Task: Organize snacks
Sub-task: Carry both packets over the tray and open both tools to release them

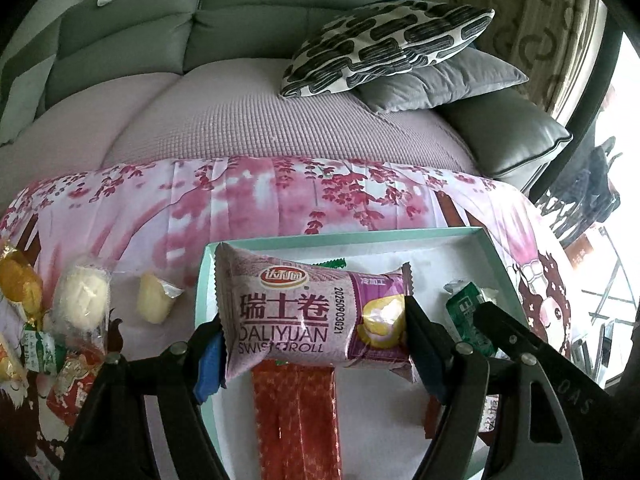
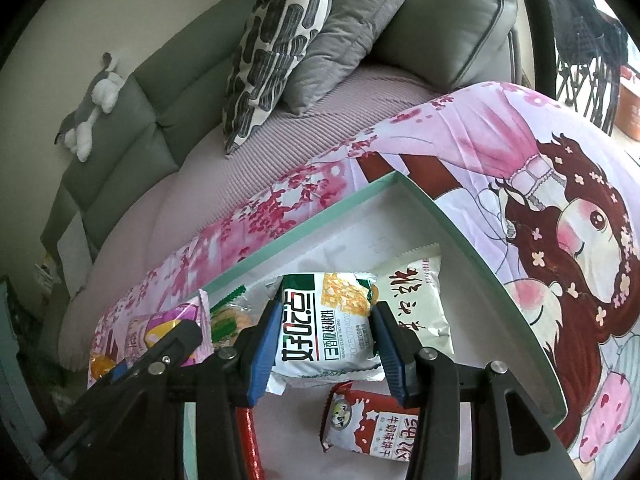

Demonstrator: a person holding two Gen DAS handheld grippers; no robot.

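Left gripper holds a purple Swiss roll packet crosswise, its fingers pressing on the packet's two ends. The packet hangs over the near-left part of a shallow mint-green box, above a long red packet lying on the box floor.

Right gripper holds a green-and-white walnut cake packet, blue-padded fingers narrow and clamped on its two sides. The packet is lifted over the middle of the box. Behind it to the right, a white sachet with black brush lettering lies flat on the box floor. Nearer the camera lies a red-and-white milk biscuit packet, also inside the box. To the left, a green-edged packet shows partly behind the left gripper's load.

The box sits on a pink cherry-blossom cloth with a cartoon girl printed at its right end, spread over the surface.

Outside the box, on the cloth to the left: a pale yellow wrapped cake nearest the box, a round white wrapped bun beyond it, an orange-yellow wrapped piece at the far left edge, and a small green packet beside a red packet nearer the camera.

Beyond the surface: a grey sofa with a patterned cushion resting on a grey cushion.
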